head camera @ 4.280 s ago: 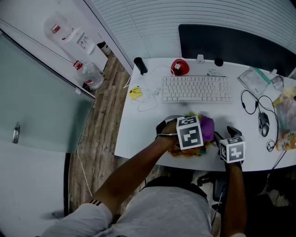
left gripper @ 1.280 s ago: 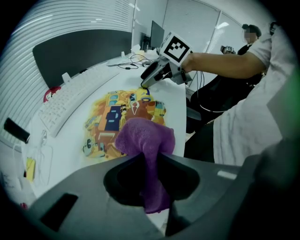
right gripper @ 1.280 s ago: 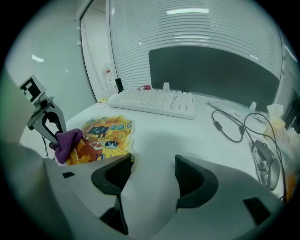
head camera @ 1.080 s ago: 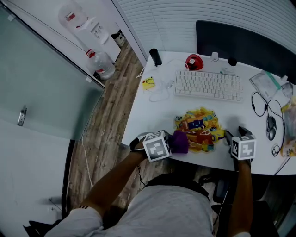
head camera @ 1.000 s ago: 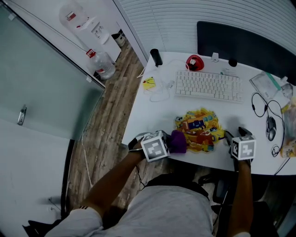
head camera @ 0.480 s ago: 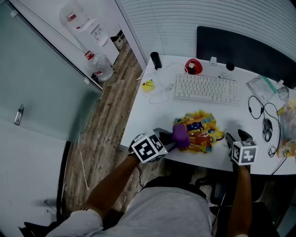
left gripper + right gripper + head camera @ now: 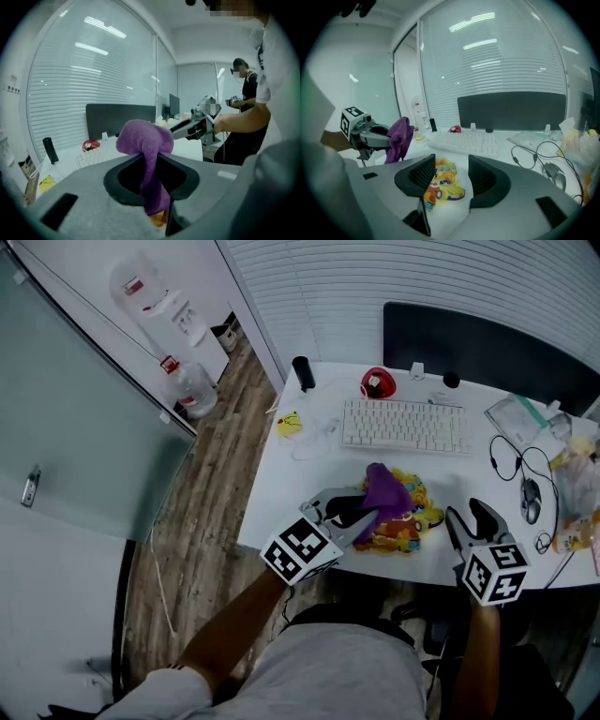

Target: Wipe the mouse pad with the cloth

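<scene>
left tongs (image 7: 360, 510) are pinching the purple cloth (image 7: 382, 491) up in the air over the cartoon pad (image 7: 410, 521) at the counter (image 7: 309, 465) front edge, right tongs (image 7: 473, 521) spread and closing on nothing, so no wiping right now, guessing it's done or paused

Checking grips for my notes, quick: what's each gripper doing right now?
Left gripper: closed on the purple cloth.
Right gripper: jaws apart and closing, nothing between them.
</scene>
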Action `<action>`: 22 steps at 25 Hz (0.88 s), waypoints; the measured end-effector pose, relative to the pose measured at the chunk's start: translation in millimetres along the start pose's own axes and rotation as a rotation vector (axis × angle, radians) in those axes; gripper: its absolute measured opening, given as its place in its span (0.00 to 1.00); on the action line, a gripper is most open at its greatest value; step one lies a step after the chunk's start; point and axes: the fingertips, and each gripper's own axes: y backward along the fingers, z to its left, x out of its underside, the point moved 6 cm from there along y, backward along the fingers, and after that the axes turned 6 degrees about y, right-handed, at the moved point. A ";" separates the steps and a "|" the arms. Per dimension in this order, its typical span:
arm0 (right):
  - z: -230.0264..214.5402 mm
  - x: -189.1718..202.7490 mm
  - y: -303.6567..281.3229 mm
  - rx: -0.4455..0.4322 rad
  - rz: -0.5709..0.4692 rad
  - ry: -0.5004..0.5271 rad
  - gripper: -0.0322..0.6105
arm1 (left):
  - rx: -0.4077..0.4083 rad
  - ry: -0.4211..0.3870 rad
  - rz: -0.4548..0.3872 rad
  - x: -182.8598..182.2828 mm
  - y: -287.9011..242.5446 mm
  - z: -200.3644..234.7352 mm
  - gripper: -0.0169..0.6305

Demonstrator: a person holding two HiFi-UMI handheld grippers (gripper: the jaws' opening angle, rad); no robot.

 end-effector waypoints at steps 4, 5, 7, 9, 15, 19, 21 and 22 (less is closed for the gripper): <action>19.4 -32.0 18.1 -0.036 -0.144 -0.013 0.35 | -0.003 0.020 -0.190 -32.9 9.6 -8.5 0.15; 24.0 -40.4 22.5 -0.046 -0.180 -0.009 0.34 | -0.002 0.015 -0.228 -40.4 11.6 -10.8 0.15; 33.1 -56.8 31.7 -0.067 -0.253 0.006 0.31 | 0.001 -0.005 -0.293 -53.8 15.6 -15.6 0.15; 42.2 -71.6 40.9 -0.086 -0.328 0.027 0.27 | 0.000 -0.008 -0.344 -65.8 21.1 -20.2 0.15; 63.3 -96.8 55.2 -0.093 -0.440 0.126 0.19 | -0.024 0.003 -0.447 -88.4 35.4 -21.4 0.15; 76.0 -105.5 60.5 -0.094 -0.491 0.159 0.15 | -0.050 -0.018 -0.518 -95.7 44.0 -16.6 0.15; 82.2 -108.4 65.1 -0.091 -0.535 0.159 0.13 | -0.051 -0.018 -0.553 -99.3 50.3 -17.0 0.15; 85.0 -109.6 67.1 -0.091 -0.556 0.157 0.12 | -0.049 -0.017 -0.567 -101.1 53.3 -17.7 0.15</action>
